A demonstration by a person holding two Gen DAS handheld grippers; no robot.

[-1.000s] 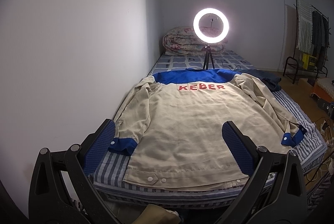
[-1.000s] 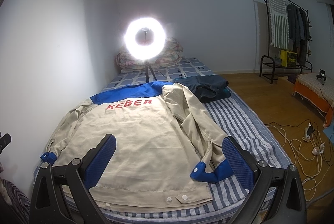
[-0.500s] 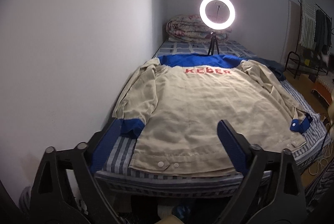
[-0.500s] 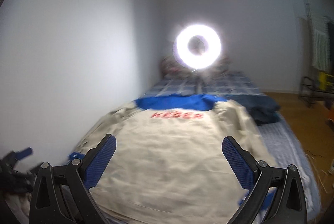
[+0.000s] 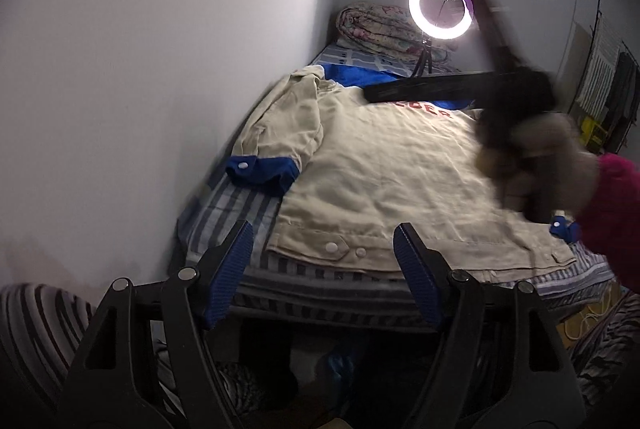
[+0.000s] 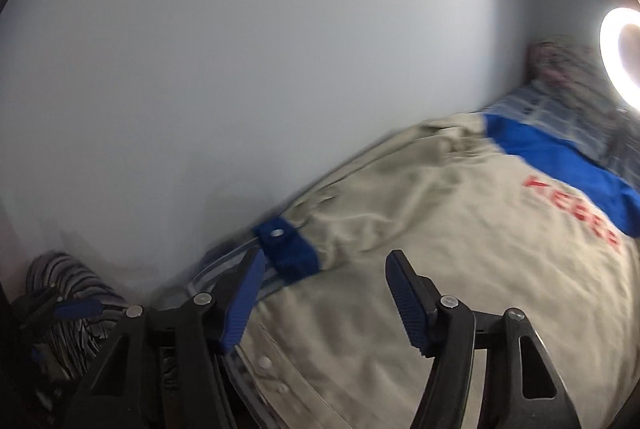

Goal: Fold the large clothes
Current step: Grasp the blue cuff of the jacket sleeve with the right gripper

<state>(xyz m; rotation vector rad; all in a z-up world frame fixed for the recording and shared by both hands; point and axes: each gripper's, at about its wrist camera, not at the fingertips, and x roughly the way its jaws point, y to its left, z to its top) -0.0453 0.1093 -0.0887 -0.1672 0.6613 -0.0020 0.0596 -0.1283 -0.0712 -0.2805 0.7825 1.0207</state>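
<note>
A large beige jacket (image 5: 400, 169) with a blue yoke, blue cuffs and red lettering lies back-up on the striped bed (image 5: 236, 205); it also shows in the right wrist view (image 6: 460, 249). My left gripper (image 5: 322, 269) is open and empty, just short of the jacket's hem at the bed's foot. My right gripper (image 6: 322, 299) is open and empty, low over the jacket's left side, close to the blue left cuff (image 6: 286, 249). That cuff (image 5: 260, 171) lies by the wall. The right gripper's body shows blurred in the left wrist view, over the jacket.
A lit ring light (image 5: 440, 7) on a small tripod stands at the bed's head, before a rolled quilt (image 5: 380, 29). The white wall (image 5: 160, 69) runs along the bed's left side. A clothes rack (image 5: 608, 89) stands at the far right. Striped fabric (image 6: 68, 293) lies lower left.
The right gripper has swung quickly left across the jacket, from the right side to near the left cuff. The left gripper has dropped lower and closer to the hem.
</note>
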